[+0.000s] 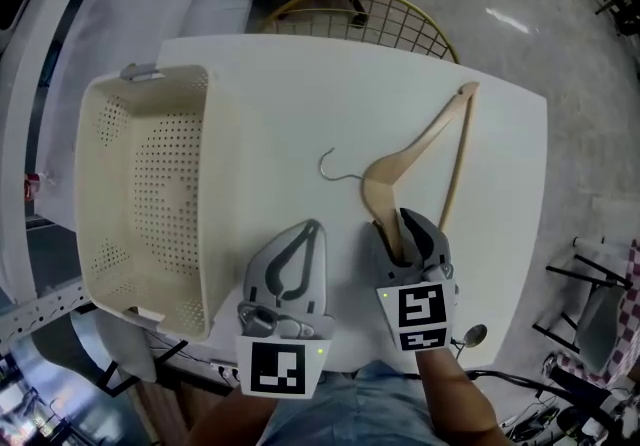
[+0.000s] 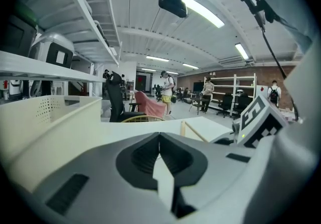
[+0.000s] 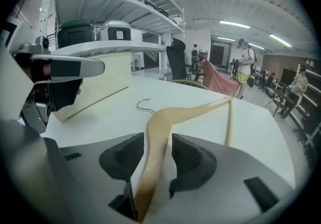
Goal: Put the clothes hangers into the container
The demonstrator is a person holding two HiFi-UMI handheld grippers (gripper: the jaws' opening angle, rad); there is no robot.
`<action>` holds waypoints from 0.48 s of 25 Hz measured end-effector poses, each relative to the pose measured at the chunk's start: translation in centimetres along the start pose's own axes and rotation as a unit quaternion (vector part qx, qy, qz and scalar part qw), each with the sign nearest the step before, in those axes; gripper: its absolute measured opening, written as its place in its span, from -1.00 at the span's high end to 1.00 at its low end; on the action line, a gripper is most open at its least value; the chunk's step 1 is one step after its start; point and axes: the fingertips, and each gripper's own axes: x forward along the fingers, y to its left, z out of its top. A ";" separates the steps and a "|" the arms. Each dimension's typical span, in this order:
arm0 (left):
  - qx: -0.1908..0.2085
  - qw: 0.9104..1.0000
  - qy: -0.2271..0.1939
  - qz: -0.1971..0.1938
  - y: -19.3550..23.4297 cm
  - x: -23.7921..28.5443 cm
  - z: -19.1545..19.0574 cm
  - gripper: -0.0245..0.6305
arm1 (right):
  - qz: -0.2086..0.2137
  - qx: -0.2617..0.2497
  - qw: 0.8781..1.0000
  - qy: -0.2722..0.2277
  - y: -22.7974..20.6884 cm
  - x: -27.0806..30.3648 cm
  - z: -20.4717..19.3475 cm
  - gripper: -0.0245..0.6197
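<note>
The container (image 1: 213,194) stood at the left of the bench (image 1: 300,94). Just beside it my left gripper (image 1: 311,227) was clenched, with nothing in it. Further right the wooden hanger (image 1: 375,184) lay flat, hook toward the container, and one arm of it ran between the parted jaws of my right gripper (image 1: 405,224), unsqueezed. It looked light, stiff and smooth, so I judged this thick arm a good hold.
</note>
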 end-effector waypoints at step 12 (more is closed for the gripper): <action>0.004 1.000 0.002 0.001 0.7 0.0 0.0 0.89 | 0.008 0.022 0.999 0.041 0.1 0.9 -0.4 0.43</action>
